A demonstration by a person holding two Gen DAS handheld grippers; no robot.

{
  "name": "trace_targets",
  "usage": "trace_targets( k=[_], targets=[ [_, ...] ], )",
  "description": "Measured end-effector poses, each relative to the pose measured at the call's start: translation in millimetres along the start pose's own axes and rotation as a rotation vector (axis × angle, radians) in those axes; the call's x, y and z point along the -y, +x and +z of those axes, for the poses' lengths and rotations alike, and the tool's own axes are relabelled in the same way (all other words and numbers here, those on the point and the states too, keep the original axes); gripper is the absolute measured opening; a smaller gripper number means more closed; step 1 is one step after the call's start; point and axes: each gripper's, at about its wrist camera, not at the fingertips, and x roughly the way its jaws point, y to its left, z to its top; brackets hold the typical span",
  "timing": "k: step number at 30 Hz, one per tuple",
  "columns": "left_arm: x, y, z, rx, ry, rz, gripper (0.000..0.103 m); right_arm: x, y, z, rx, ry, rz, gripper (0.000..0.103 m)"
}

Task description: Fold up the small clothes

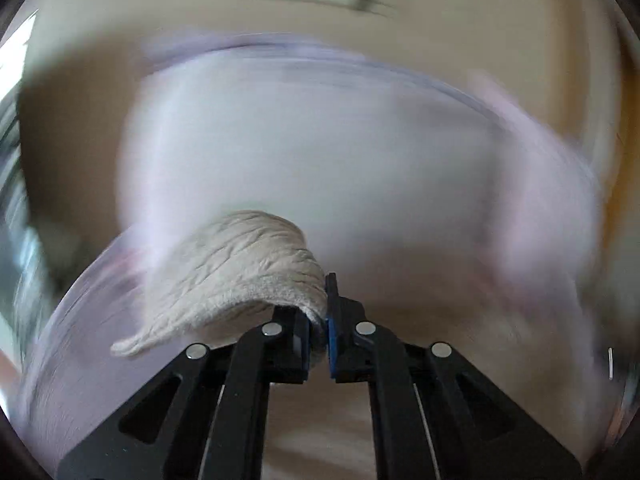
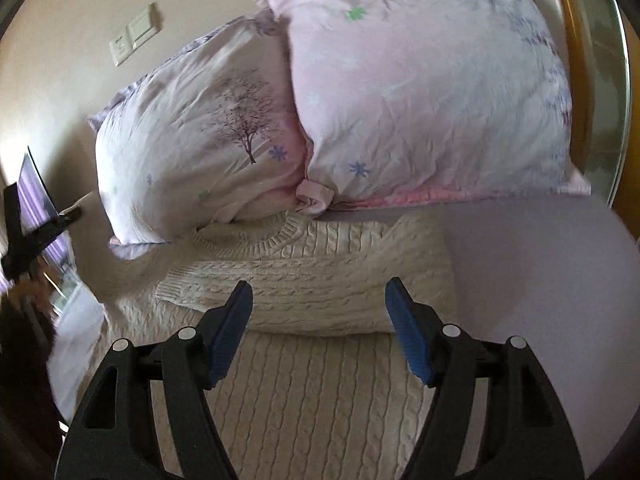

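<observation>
A cream cable-knit sweater lies on the bed, its collar toward the pillows and one sleeve folded across its chest. My right gripper is open and empty just above the sweater's lower body. My left gripper is shut on a piece of the cream knit, which hangs to the left of the jaws. The left wrist view is heavily blurred by motion. The left gripper also shows at the far left of the right wrist view.
Two pink and lilac printed pillows lean against the wall behind the sweater. A wall switch plate is at upper left. The lilac bed sheet extends to the right. A wooden bed frame runs along the right.
</observation>
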Motion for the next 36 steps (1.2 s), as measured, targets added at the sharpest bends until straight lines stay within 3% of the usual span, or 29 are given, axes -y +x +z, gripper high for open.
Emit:
trace_targets(
  k=[3, 6, 10, 13, 15, 17, 21, 25, 26, 27, 28, 29, 31, 32, 34, 36],
  targets=[
    [129, 32, -42, -0.147, 0.345, -0.172, 0.01, 9, 6, -5, -0.024, 0.052, 0.019, 0.071],
    [165, 42, -76, -0.24, 0.47, -0.194, 0.01, 21, 3, -9, -0.044, 0.106, 0.037, 0.071],
    [109, 13, -72, -0.213, 0.299, -0.17, 0.012, 37, -5, -14, -0.055, 0.141, 0.04, 0.068],
    [48, -26, -76, -0.187, 0.167, -0.089, 0.024, 37, 11, -10, -0.112, 0.197, 0.13, 0.059],
    [21, -42, -81, -0.193, 0.091, -0.053, 0.027, 27, 27, -1, -0.156, 0.22, 0.199, 0.054],
    [1, -63, -93, -0.186, 0.06, 0.026, 0.031, 8, 48, 16, -0.184, 0.208, 0.209, 0.054],
    [-12, -96, -114, -0.183, -0.015, 0.016, 0.045, -30, 103, 53, -0.255, 0.203, 0.178, 0.054],
    [-6, -110, -129, -0.185, -0.048, -0.009, 0.056, -41, 164, 64, -0.359, 0.279, 0.047, 0.055],
    [-6, -112, -132, -0.189, -0.053, -0.015, 0.059, -40, 181, 61, -0.39, 0.303, -0.005, 0.048],
    [-6, -111, -134, -0.193, -0.053, -0.016, 0.06, -37, 193, 57, -0.408, 0.321, -0.03, 0.034],
    [-7, -112, -136, -0.199, -0.053, -0.013, 0.061, -36, 201, 55, -0.406, 0.323, -0.025, 0.007],
    [-8, -111, -138, -0.201, -0.057, -0.008, 0.062, -36, 201, 55, -0.379, 0.309, -0.006, 0.007],
    [-15, -115, -143, -0.206, -0.076, -0.012, 0.063, -33, 172, 61, -0.235, 0.309, 0.068, 0.007],
    [-18, -116, -145, -0.207, -0.086, -0.017, 0.063, -30, 146, 64, -0.144, 0.3, 0.123, 0.007],
    [-25, -117, -151, -0.211, -0.111, -0.032, 0.063, -15, 95, 58, -0.021, 0.302, 0.149, 0.007],
    [-32, -116, -160, -0.223, -0.158, -0.071, 0.063, 4, 71, 40, -0.024, 0.328, 0.097, 0.009]
  ],
)
